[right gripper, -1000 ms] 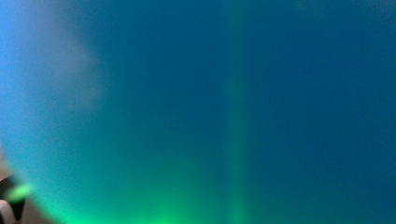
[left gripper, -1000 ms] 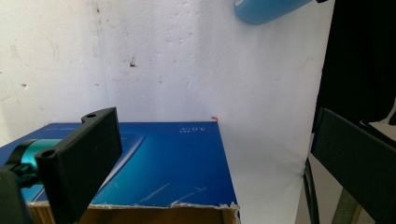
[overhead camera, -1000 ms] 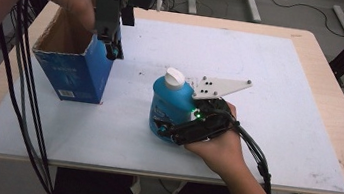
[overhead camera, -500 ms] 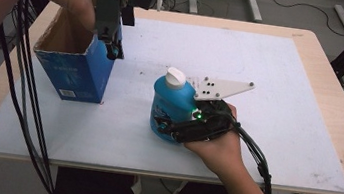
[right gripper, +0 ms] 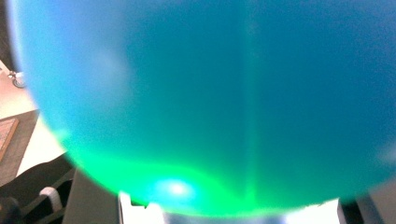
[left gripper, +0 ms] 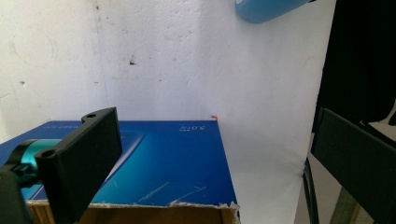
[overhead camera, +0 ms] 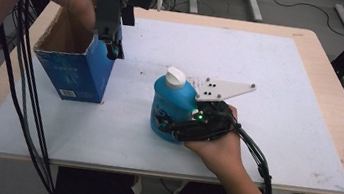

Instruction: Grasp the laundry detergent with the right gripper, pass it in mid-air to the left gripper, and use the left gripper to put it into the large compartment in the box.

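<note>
Blue box and blue bottle on a white board.

The open cardboard box reads "3.0". Right of it stands the round plastic bottle with a white cap. The right gripper has just been closing around the bottle. The left gripper is open over the box rim.

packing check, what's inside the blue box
The box stands open on top; brown inner walls show and nothing on them. Its bottom is hidden by the front wall and the left gripper.
</note>
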